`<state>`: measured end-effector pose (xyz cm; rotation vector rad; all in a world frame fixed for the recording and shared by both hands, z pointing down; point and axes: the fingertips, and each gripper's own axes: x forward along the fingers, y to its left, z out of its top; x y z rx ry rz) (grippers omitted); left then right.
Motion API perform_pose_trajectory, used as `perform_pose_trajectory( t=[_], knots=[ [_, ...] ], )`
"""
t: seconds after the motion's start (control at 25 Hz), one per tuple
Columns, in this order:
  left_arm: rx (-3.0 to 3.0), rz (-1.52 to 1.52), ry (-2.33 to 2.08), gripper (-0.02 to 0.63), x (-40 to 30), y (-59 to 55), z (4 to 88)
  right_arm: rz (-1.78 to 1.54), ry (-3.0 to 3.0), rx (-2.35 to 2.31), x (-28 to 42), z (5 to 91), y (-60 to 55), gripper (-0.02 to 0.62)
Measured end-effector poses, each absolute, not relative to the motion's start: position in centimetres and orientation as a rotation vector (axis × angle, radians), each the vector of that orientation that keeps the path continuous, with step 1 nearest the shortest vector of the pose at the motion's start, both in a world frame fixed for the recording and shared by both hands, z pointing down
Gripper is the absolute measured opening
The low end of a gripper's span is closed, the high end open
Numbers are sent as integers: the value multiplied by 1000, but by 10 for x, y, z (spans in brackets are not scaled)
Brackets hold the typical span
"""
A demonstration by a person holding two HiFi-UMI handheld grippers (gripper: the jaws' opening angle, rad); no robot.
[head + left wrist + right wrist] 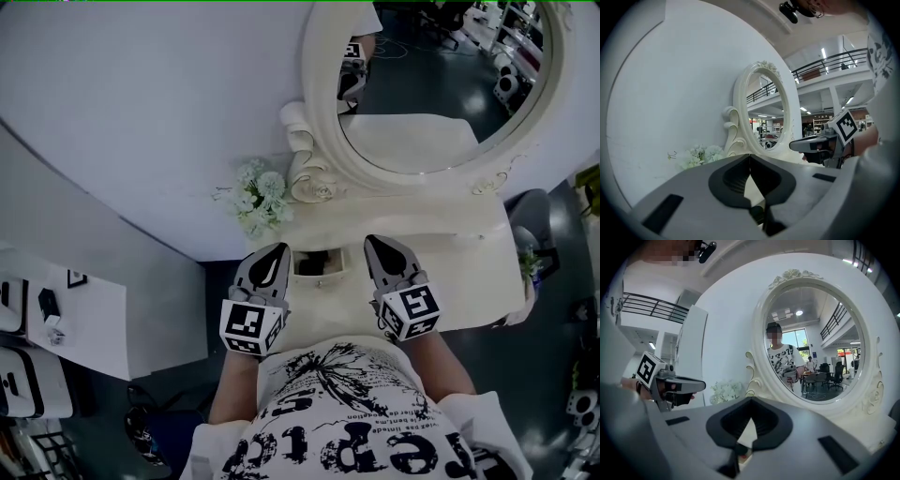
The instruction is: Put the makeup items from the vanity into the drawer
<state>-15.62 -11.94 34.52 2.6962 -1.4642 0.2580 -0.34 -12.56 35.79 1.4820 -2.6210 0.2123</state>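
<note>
The white vanity top lies in front of me under an oval mirror. A small drawer stands open at its front edge, with dark items inside that I cannot make out. My left gripper hovers just left of the drawer and my right gripper just right of it, both pointing at the mirror. In the left gripper view the left gripper is shut with nothing in it. The right gripper is also shut and empty. No loose makeup items show on the vanity top.
White artificial flowers stand at the vanity's back left beside the mirror's scrolled frame. A white side table with small objects sits lower left. A small plant is off the vanity's right end, over dark floor.
</note>
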Motion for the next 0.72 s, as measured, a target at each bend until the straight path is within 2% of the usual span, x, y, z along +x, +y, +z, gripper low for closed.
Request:
perform_pose_trajectory(
  t=[0.72],
  knots=[
    [2681,217,-1490,20,-157,-113,342,176,-2601,1492,-3,357,-122,18]
  ],
)
